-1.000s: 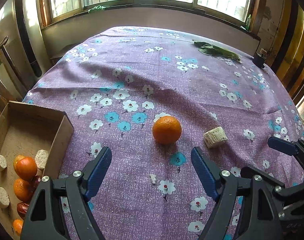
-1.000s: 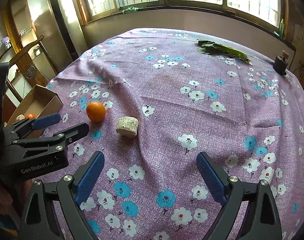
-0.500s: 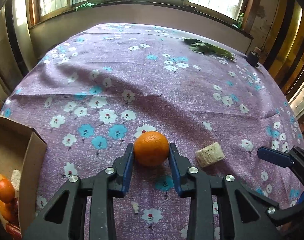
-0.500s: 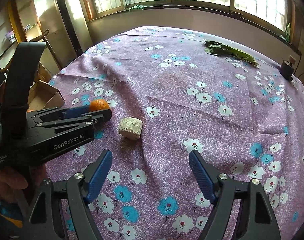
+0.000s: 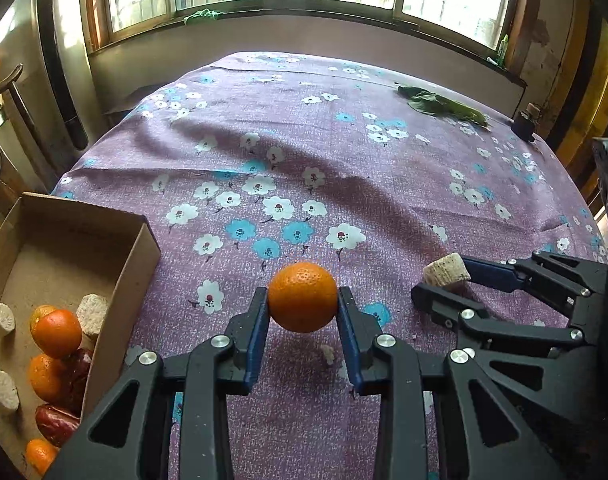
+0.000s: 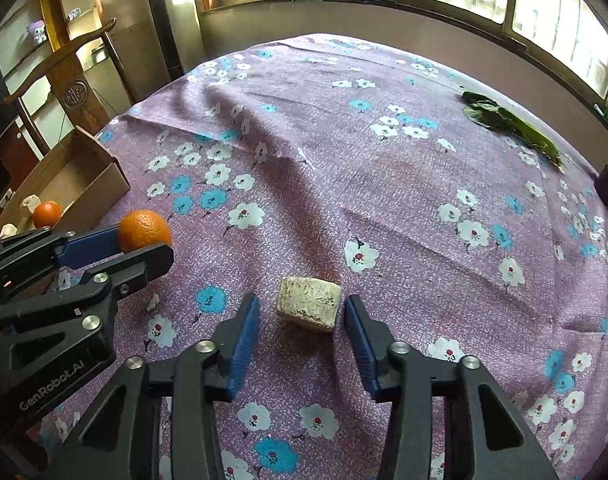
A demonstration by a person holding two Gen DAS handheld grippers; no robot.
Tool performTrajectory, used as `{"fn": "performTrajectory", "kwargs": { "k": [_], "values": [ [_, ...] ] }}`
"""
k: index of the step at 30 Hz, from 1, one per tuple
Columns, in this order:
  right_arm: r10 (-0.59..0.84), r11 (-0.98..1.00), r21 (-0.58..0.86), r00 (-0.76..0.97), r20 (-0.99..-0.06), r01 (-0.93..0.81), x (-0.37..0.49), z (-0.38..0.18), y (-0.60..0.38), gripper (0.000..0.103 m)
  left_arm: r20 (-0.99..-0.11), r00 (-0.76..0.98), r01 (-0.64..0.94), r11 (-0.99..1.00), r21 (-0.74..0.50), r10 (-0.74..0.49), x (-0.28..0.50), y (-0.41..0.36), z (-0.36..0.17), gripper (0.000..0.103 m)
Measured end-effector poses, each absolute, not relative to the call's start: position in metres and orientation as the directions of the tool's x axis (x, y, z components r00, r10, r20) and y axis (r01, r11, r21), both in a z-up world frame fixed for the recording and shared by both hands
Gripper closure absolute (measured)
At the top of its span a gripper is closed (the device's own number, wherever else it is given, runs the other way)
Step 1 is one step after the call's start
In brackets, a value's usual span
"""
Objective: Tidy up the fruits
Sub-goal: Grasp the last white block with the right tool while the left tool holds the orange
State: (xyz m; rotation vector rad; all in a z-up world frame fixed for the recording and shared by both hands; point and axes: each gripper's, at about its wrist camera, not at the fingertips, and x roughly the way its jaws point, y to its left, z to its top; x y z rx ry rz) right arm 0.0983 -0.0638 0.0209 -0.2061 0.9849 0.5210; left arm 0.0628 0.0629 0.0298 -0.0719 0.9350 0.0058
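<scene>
My left gripper [image 5: 302, 308] is shut on an orange [image 5: 302, 297] and holds it just above the purple flowered tablecloth; it also shows in the right wrist view [image 6: 143, 230]. My right gripper [image 6: 301, 314] is open, its blue pads on either side of a pale rough chunk [image 6: 308, 303] that lies on the cloth, with small gaps on both sides. The chunk shows in the left wrist view [image 5: 446, 271] between the right gripper's fingers. A cardboard box [image 5: 137, 264] at the left holds several oranges, pale chunks and red dates.
A green leafy bundle [image 5: 444, 106] lies at the table's far right, near a small dark object [image 5: 524, 126]. A small crumb [image 5: 327, 354] lies on the cloth below the orange. A wooden chair [image 6: 75, 84] stands left of the table. Windows run behind.
My left gripper closed on the orange and lifted it slightly. My right gripper moved forward and left until its fingers straddle the pale chunk, and narrowed.
</scene>
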Motion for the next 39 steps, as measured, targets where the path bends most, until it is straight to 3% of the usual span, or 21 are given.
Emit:
{"fn": "performTrajectory", "kwargs": {
  "k": [3,15,17,18,23,26,28,32,39],
  "values": [
    [0.342,0.862,0.093,0.437,-0.832,-0.497,0.098,0.023,-0.071,0.069,-0.808,0.589,-0.044,0.997,-0.061,-0.023,0.059,0.066,0.028,0.071],
    [0.360,0.881,0.121,0.483,-0.798,-0.458,0.067,0.039,-0.088,0.070,-0.799,0.601,-0.029,0.998,-0.059,-0.030,0.031,0.069,0.036,0.071],
    [0.365,0.878,0.132,0.467,-0.805,-0.460,0.065,0.035,-0.087,0.058,-0.796,0.605,-0.033,0.998,-0.055,-0.024,0.026,0.071,0.038,0.071],
    [0.349,0.882,0.116,0.466,-0.813,-0.457,0.064,0.032,-0.086,0.047,-0.796,0.605,-0.034,0.998,-0.056,-0.024,0.025,0.072,0.038,0.071],
    [0.322,0.880,0.093,0.443,-0.837,-0.465,0.060,0.019,-0.080,0.044,-0.795,0.606,-0.039,0.997,-0.061,-0.025,0.022,0.076,0.039,0.071],
    [0.329,0.880,0.103,0.439,-0.836,-0.464,0.060,0.016,-0.082,0.025,-0.796,0.604,-0.036,0.997,-0.066,-0.031,0.022,0.078,0.038,0.070],
    [0.333,0.878,0.110,0.426,-0.841,-0.467,0.060,0.012,-0.081,0.002,-0.798,0.602,-0.033,0.997,-0.071,-0.036,0.022,0.078,0.037,0.070],
    [0.262,0.872,0.015,0.440,-0.859,-0.490,0.056,0.006,-0.069,0.000,-0.801,0.598,-0.033,0.996,-0.081,-0.045,0.023,0.079,0.035,0.070],
    [0.285,0.856,0.017,0.445,-0.849,-0.517,0.053,0.007,-0.071,0.000,-0.803,0.594,-0.034,0.996,-0.089,-0.051,0.023,0.081,0.033,0.070]
  ]
}}
